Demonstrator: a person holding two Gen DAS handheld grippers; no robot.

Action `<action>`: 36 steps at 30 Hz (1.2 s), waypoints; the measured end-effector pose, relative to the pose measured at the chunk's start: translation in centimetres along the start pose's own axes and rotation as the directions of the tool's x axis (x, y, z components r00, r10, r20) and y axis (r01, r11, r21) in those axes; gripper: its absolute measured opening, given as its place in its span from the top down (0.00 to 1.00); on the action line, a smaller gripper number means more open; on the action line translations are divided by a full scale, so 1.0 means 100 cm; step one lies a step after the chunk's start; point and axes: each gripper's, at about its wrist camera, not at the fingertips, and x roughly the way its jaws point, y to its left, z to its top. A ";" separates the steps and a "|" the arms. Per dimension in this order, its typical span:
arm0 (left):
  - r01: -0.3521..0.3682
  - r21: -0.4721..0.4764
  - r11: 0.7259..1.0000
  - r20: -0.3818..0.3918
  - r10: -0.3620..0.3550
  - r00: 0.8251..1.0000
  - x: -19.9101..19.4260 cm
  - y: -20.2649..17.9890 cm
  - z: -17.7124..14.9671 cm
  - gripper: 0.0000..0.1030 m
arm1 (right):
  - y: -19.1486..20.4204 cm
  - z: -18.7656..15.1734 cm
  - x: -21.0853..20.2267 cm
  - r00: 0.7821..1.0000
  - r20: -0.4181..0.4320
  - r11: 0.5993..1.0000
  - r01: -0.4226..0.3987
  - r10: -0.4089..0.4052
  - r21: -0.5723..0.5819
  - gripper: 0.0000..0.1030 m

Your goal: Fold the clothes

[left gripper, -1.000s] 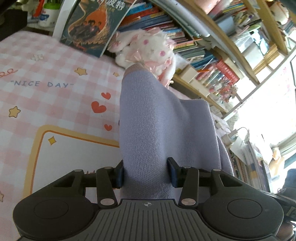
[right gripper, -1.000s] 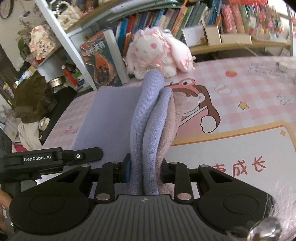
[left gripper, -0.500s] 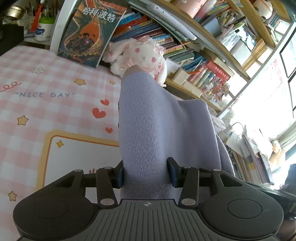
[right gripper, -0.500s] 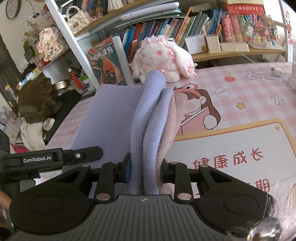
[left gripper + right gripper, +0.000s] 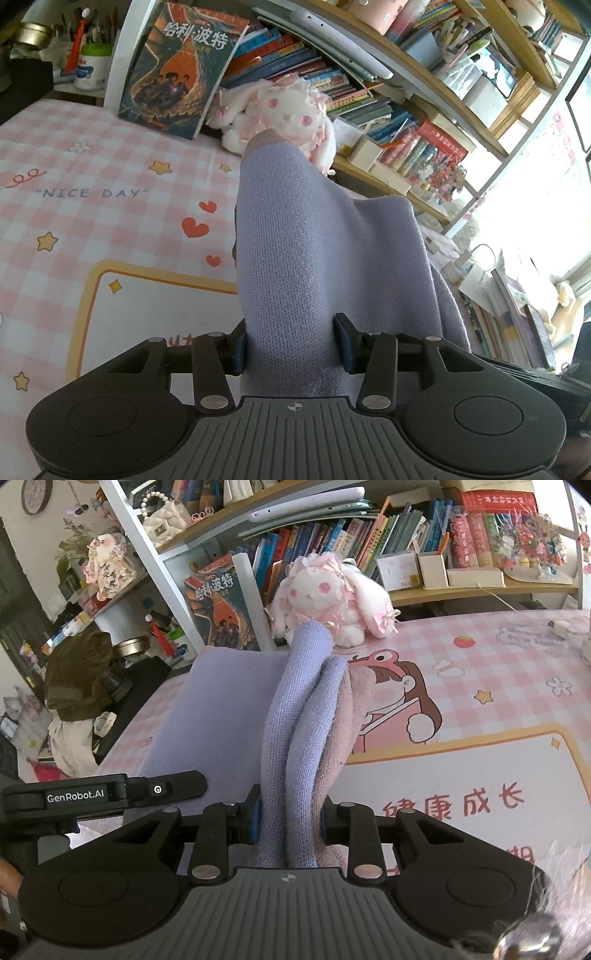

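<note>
A lilac knit garment [image 5: 314, 258] with a dusty-pink edge is held up above the pink checked desk mat [image 5: 92, 192]. My left gripper [image 5: 291, 347] is shut on a thick fold of it; the cloth hides the fingertips. In the right wrist view my right gripper [image 5: 291, 818] is shut on several bunched layers of the same garment [image 5: 295, 723], lilac and pink. The cloth stretches flat to the left between the two grippers. The other gripper's black body [image 5: 103, 797] shows at the left.
A white and pink plush rabbit [image 5: 328, 594] sits at the back of the desk in front of bookshelves [image 5: 369, 535]. A book [image 5: 177, 74] leans upright beside it. The desk mat [image 5: 480, 738] carries a cartoon print. A charger [image 5: 561, 627] lies far right.
Both grippers have risen and tilted up with the garment; the plush rabbit and shelves sit lower in both views. Both grips are unchanged.
</note>
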 end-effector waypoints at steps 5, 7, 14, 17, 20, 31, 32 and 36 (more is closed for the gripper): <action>-0.030 0.002 1.000 0.012 0.029 0.999 0.008 -0.023 -0.002 0.57 | -0.019 0.010 -0.005 1.000 0.000 0.999 -0.023 0.023 -0.022 0.75; -0.042 0.003 0.999 0.012 0.042 0.999 0.011 -0.032 -0.004 0.57 | -0.029 0.012 -0.006 0.999 -0.007 0.999 -0.032 0.032 -0.017 0.75; -0.081 -0.023 0.996 0.020 0.081 0.996 0.016 -0.055 -0.015 0.57 | -0.057 0.016 -0.014 0.997 -0.032 0.997 -0.069 0.068 -0.023 0.75; -0.095 -0.033 0.995 0.016 0.095 0.995 0.017 -0.061 -0.020 0.57 | -0.065 0.016 -0.016 0.996 -0.042 0.996 -0.085 0.084 -0.027 0.75; -0.105 -0.034 0.994 0.007 0.105 0.994 0.018 -0.067 -0.023 0.57 | -0.072 0.014 -0.019 0.994 -0.053 0.995 -0.094 0.092 -0.024 0.75; -0.089 -0.031 0.996 -0.014 0.089 0.996 0.020 -0.055 -0.021 0.57 | -0.071 0.010 -0.017 0.995 -0.066 0.997 -0.080 0.079 -0.009 0.75; -0.085 -0.028 0.996 -0.015 0.084 0.996 0.020 -0.051 -0.020 0.57 | -0.068 0.010 -0.015 0.995 -0.065 0.997 -0.076 0.075 -0.008 0.75; -0.062 -0.030 0.998 -0.026 0.061 0.998 0.018 -0.030 -0.010 0.57 | -0.053 0.011 -0.005 0.997 -0.063 0.998 -0.055 0.055 -0.003 0.75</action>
